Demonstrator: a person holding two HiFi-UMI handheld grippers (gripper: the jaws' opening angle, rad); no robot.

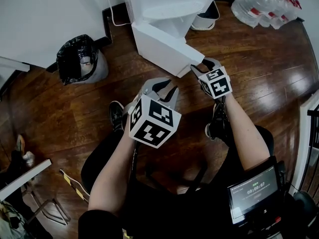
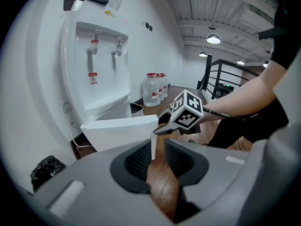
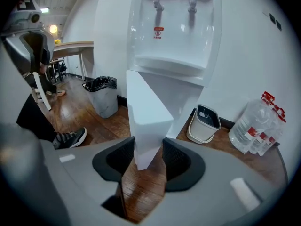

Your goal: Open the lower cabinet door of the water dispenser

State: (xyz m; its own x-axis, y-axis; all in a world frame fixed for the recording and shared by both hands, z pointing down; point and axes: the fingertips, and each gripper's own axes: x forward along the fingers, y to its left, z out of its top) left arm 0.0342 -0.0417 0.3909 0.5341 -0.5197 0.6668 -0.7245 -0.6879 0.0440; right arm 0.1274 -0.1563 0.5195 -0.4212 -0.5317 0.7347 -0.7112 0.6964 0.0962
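The white water dispenser (image 1: 164, 4) stands against the wall, and its lower cabinet door (image 1: 162, 46) is swung out over the wooden floor. My right gripper (image 1: 202, 66) is shut on the door's free edge. In the right gripper view that edge (image 3: 148, 121) sits between the two dark pads (image 3: 120, 161), touching both. My left gripper (image 1: 159, 91) hovers open a little nearer to me, left of the right one, holding nothing. In the left gripper view the door (image 2: 120, 131) lies ahead of the open jaws, with the right gripper (image 2: 157, 131) at its corner.
A bin with a black bag (image 1: 79, 59) stands left of the dispenser. A small white bin (image 1: 207, 16) and several large water bottles (image 1: 264, 4) stand to its right. The person's shoes (image 1: 115, 114) rest on the floor below the grippers.
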